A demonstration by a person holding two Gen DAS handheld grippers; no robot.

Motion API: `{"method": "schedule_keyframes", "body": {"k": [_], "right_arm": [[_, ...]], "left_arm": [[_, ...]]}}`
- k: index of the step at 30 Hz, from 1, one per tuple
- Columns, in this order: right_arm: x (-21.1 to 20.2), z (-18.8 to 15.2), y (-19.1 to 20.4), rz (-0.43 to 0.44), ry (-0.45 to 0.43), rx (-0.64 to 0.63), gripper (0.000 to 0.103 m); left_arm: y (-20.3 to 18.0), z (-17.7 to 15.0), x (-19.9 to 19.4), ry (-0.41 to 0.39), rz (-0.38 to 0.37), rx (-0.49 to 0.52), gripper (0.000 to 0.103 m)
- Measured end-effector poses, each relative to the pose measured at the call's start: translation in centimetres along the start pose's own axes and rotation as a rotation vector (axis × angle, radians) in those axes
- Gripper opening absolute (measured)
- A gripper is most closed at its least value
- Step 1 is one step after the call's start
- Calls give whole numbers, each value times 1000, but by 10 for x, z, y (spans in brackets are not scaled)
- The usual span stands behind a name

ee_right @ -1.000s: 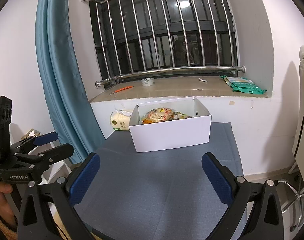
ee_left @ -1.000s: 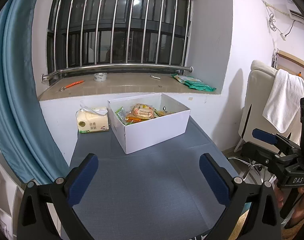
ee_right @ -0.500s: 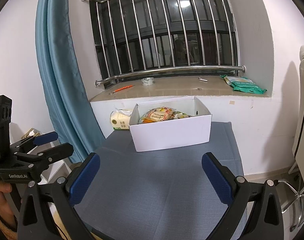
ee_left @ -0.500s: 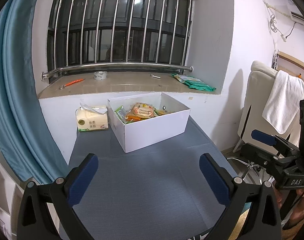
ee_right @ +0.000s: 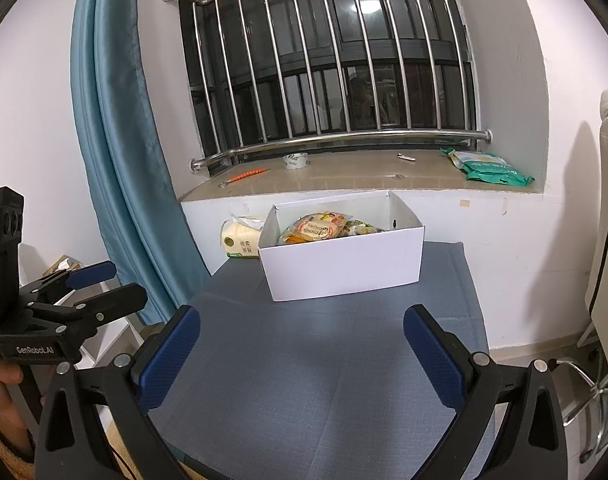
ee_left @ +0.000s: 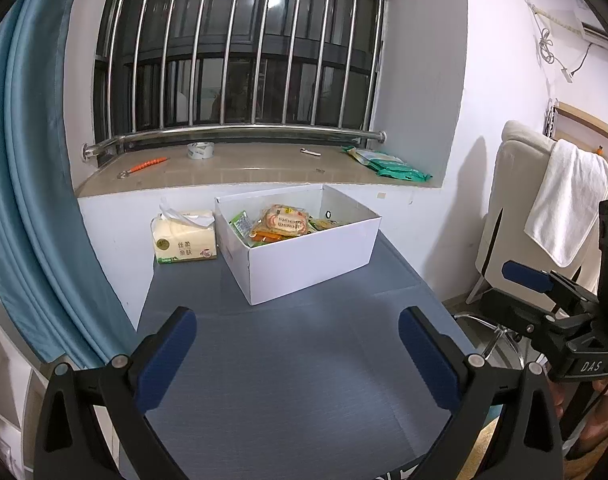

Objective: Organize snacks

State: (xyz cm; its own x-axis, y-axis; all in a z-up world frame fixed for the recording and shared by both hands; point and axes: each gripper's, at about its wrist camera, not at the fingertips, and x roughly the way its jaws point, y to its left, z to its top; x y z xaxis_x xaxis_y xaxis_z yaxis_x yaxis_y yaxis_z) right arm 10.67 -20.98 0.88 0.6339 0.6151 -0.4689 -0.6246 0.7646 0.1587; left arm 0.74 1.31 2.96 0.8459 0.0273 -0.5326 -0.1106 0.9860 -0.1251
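A white cardboard box (ee_left: pixel 311 264) (ee_right: pixel 343 272) stands at the far end of a grey-blue table (ee_left: pixel 304 380) (ee_right: pixel 323 380). Several snack packets (ee_left: pixel 282 222) (ee_right: pixel 317 228) lie piled inside it. My left gripper (ee_left: pixel 298 344) is open and empty, held over the near part of the table, well short of the box. My right gripper (ee_right: pixel 302 342) is open and empty too, also short of the box. Each gripper shows at the edge of the other's view: the right one (ee_left: pixel 543 292), the left one (ee_right: pixel 92 284).
A tissue pack (ee_left: pixel 186 242) (ee_right: pixel 240 242) lies left of the box against the wall. The window sill (ee_left: pixel 244 168) holds a tape roll (ee_left: pixel 200 150), an orange tool and green packets (ee_left: pixel 387 164) (ee_right: pixel 487 168). A blue curtain (ee_left: pixel 32 200) hangs left; a chair with a towel (ee_left: pixel 563 200) stands right.
Both grippers stay open and empty. The views have shifted only slightly; nothing on the table has moved.
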Motion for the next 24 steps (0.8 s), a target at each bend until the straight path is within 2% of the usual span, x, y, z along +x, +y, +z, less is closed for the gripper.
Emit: {"method": "schedule_keyframes", "body": {"k": [24], "right_arm": [[0, 0, 0, -1, 2, -2, 103]], "left_arm": [[0, 0, 1, 1, 10, 20, 103]]}}
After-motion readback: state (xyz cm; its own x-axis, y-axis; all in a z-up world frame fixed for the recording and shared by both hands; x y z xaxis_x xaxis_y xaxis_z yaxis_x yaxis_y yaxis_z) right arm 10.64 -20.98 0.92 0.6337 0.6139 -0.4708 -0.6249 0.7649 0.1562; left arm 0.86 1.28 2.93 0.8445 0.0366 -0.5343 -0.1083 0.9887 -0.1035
